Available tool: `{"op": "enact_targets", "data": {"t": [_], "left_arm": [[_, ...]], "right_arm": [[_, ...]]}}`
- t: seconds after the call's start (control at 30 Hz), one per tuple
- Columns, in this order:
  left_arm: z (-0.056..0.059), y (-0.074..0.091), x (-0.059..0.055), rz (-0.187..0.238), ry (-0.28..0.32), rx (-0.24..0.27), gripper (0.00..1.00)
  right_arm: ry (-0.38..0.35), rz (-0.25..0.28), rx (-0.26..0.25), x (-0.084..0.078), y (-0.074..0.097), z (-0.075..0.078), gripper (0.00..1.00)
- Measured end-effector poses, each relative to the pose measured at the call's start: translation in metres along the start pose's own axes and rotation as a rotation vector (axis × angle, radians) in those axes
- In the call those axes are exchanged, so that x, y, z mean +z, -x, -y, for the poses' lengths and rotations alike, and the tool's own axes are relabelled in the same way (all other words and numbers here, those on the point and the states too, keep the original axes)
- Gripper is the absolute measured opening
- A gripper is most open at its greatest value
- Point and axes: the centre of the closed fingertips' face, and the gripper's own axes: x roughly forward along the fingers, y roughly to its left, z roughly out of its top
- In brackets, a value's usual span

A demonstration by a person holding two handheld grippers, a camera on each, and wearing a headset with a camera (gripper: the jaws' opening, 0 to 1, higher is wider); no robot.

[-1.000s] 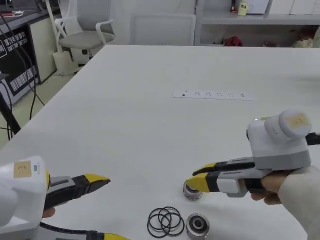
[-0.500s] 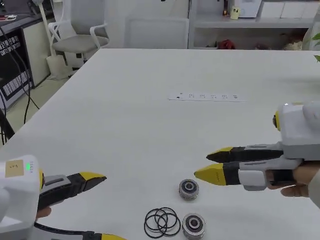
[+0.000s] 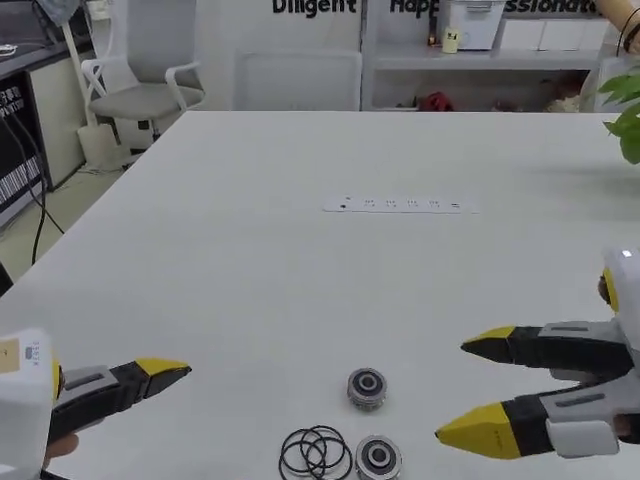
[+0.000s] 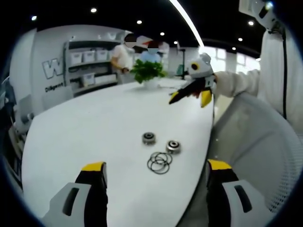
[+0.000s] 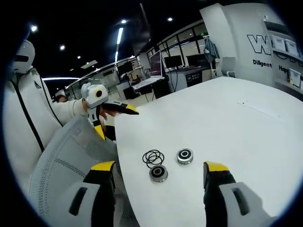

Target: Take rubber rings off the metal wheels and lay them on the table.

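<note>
Rubber rings (image 3: 316,452): one loose heap of thin black loops, bottom centre of the head view, flat on the white table (image 3: 250,260). Overlapping, so exact count hard to tell, about four. Metal wheels: two. One wheel (image 3: 378,457) just right of the heap, the other wheel (image 3: 367,388) just above it, apart from both. Both lying flat, hub hole facing up, axle upright; round, so no long side. Grippers: two. Left gripper (image 4: 156,165) at lower left, right gripper (image 3: 452,391) at lower right, each with yellow-tipped jaws spread wide and holding nothing, tips aimed inward toward the wheels. Farther up the frame: one white power strip (image 3: 400,205) lying crosswise, well apart from the wheels. One office chair (image 3: 140,85) at upper left, shelves (image 3: 480,55) along the top, plant leaves (image 3: 625,110) at the right edge.
</note>
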Motion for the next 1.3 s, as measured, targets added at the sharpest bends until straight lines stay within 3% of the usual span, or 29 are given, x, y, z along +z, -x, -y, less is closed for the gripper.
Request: {"op": "enact_targets", "data": {"t": [0.27, 0.6, 0.87, 1.3], "left_arm": [[0.002, 0.006, -0.006, -0.006, 0.013, 0.005, 0.91], [0.001, 0.007, -0.018, -0.018, 0.044, 0.021, 0.96], [0.002, 0.006, -0.027, -0.027, 0.072, 0.031, 1.0], [0.002, 0.007, -0.037, -0.036, 0.097, 0.039, 1.0]], "right_arm": [[-0.011, -0.041, -0.032, -0.025, 0.019, 0.001, 0.85], [-0.062, -0.067, -0.113, -0.056, 0.039, 0.014, 0.88], [-0.125, -0.089, -0.148, -0.086, 0.038, 0.013, 0.91], [-0.156, -0.113, -0.155, -0.103, 0.033, 0.006, 0.96]]}}
